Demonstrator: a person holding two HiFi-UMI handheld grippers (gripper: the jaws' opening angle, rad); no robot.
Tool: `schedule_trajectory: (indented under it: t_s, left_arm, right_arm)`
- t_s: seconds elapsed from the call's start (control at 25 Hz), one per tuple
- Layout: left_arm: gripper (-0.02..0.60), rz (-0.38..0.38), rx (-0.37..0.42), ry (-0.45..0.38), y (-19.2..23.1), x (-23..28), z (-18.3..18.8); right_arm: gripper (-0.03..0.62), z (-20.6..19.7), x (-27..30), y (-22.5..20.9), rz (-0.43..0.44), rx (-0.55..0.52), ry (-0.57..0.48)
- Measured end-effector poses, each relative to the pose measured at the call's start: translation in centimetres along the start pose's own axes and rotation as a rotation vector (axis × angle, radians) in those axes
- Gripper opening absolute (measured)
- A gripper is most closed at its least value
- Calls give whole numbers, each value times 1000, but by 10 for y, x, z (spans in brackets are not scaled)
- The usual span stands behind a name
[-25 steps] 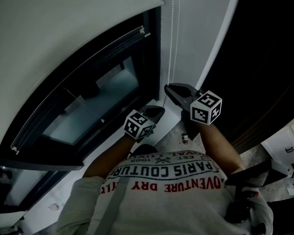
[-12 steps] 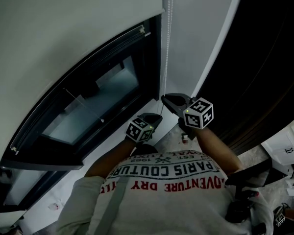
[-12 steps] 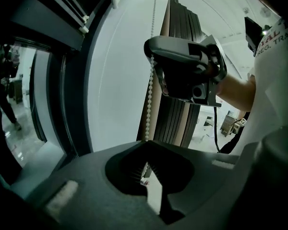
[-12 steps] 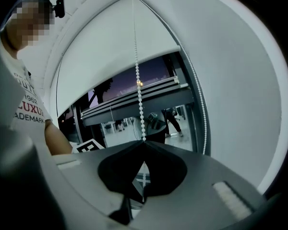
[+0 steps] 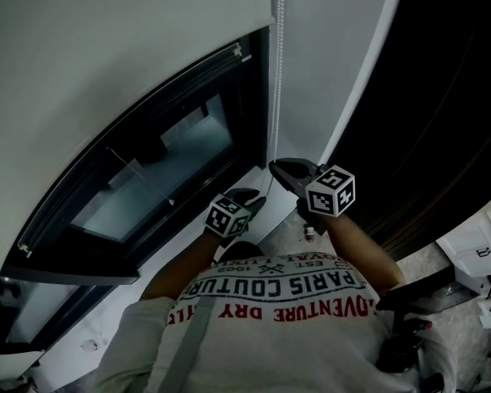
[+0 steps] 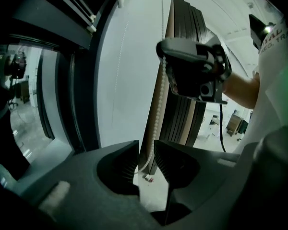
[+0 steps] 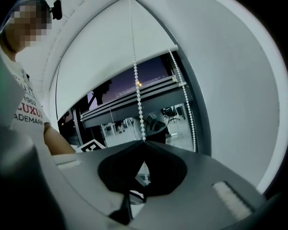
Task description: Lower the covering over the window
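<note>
Just now the left gripper (image 6: 146,159) has opened its ribbed black jaws wide, so the white bead chain (image 6: 158,104) hangs loose between them, while up at 1 o'clock the right gripper (image 7: 143,145) pinches one strand tight. Probably the left one will regrip higher; the smooth pale roller blind (image 5: 106,56), at 10 o'clock in the head view, covers only part of the dark-framed window (image 5: 172,170)

The left claw (image 6: 146,151) has sunk and just opened, bead chain (image 6: 158,110) between.

A tall dark panel (image 5: 450,97) fills the right side, with a white unit (image 5: 479,248) near its foot. A small white-and-red object (image 5: 309,231) lies on the pale floor (image 5: 430,259).
</note>
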State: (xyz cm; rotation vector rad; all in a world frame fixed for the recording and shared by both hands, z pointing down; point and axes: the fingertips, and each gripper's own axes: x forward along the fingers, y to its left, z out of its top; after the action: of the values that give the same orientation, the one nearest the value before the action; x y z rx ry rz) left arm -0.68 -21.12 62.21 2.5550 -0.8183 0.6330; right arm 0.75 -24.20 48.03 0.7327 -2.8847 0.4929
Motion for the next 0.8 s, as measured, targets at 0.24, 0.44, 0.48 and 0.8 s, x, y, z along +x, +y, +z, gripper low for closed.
schedule_trajectory:
  t_s: [0.24,0.44,0.48,0.8]
  left_arm:
    - [104,-41,-42,-247,10,-53,95]
    - [106,-165,95,-423,-30,-95,201]
    - [106,-170,109,-448,-34,-100,217]
    - [104,-86,183,-490,-45,-115,281]
  right_arm:
    - [6,-1,-2,-2,-5,9,-13]
    - [6,-3,1,6,8,3,-4]
    - [6,-3,2,7,11,4,-4]
    - [6,-4,3,16,24,5,-6]
